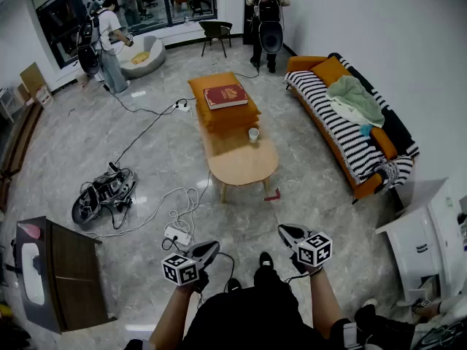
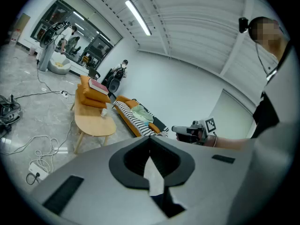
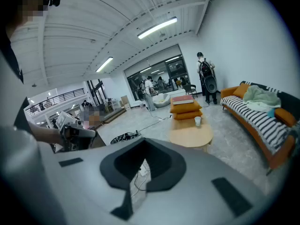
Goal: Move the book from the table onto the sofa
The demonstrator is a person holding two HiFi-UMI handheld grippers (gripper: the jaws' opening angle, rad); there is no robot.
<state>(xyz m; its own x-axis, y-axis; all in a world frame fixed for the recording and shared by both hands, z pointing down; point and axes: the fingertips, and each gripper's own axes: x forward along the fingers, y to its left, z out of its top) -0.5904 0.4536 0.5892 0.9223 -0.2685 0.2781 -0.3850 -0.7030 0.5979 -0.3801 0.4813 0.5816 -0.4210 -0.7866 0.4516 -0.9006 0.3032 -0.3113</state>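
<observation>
- left tongs: pinched fully together, nothing between them, just hanging in the air above the floor
- right tongs: same deal, closed up tight and empty, touching nothing
- the red book lies flat on the stacked orange cushions at the far end of the table, well apart from both tongs
- sofa stands right of the table

The left gripper and the right gripper are side by side, jaws together. Well ahead of them, a red book lies on orange cushions on the table. A cup stands nearer. The sofa is ahead, right of the right gripper.
</observation>
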